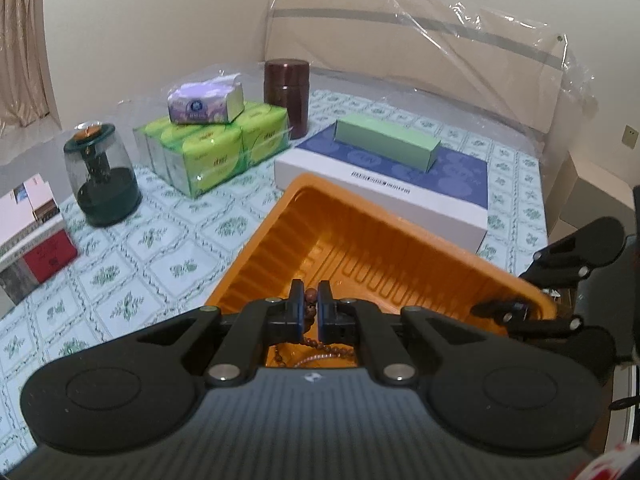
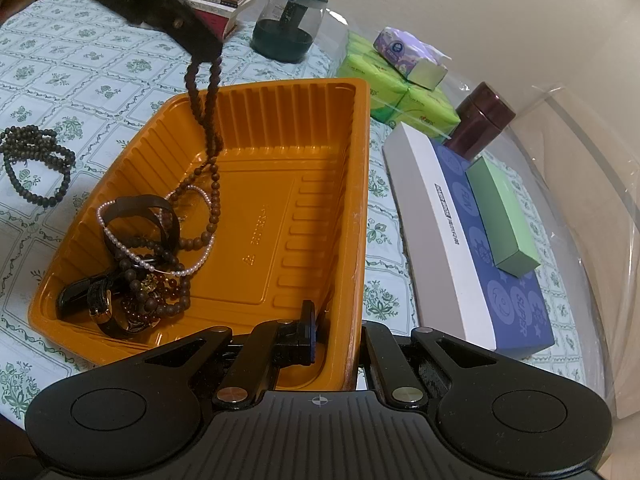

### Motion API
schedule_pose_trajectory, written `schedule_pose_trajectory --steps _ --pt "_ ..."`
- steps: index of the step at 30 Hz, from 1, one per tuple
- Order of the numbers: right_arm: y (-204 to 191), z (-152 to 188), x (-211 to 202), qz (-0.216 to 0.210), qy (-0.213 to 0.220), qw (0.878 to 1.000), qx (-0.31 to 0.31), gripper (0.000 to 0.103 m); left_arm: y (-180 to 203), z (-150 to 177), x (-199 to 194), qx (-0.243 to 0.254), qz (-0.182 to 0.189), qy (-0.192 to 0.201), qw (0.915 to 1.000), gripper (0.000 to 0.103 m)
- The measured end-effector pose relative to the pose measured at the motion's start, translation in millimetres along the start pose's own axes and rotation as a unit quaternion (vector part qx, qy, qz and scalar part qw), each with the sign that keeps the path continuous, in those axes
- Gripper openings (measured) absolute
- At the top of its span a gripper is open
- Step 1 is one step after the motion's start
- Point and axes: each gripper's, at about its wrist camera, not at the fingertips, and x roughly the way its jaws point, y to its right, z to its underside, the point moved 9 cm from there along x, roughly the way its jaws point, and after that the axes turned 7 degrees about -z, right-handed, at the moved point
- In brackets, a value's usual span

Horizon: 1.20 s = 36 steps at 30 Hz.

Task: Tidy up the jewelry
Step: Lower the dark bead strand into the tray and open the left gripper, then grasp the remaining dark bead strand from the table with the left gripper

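Jaws pinching brown bead strand (image 2: 208,120) — left gripper (image 1: 311,307), orange tray (image 2: 280,184) embossed, unreadable

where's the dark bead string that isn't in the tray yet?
In the right wrist view, the dark bead string lies coiled on the tablecloth at far left, just outside the orange tray, apart from both grippers.

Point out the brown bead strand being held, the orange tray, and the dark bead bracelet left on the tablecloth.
brown bead strand (image 2: 211,120), right wrist view, on the hanging doubled part.
orange tray (image 2: 362,184), right wrist view, on its right rim.
dark bead bracelet (image 2: 36,160), right wrist view, on the coiled beads on the cloth.
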Motion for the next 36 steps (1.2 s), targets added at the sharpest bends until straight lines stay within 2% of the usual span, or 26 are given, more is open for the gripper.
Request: schedule_pose_trajectory --steps 18,21,23,28,31,36 --pt "0 0 1 0.000 0.000 1.000 0.000 0.005 3 8 7 -0.006 0.009 -0.016 0.9998 0.006" --pt "0 0 1 0.000 0.000 1.000 0.000 0.005 -1 7 6 -0.019 0.012 -0.012 0.9997 0.011" --pt "0 0 1 0.000 0.000 1.000 0.000 0.005 -4 5 1 -0.025 0.013 -0.007 0.9996 0.019" --pt "0 1 1 -0.001 0.001 1.000 -0.001 0.005 -26 -5 -23 -0.041 -0.003 0.021 0.9989 0.020" --pt "0 1 1 0.000 0.001 1.000 0.000 0.005 -50 -7 -47 -0.060 -0.022 0.042 0.9971 0.023" --pt "1 2 0 0.000 0.002 1.000 -0.001 0.005 -96 9 -84 -0.082 -0.062 0.054 0.9933 0.029"
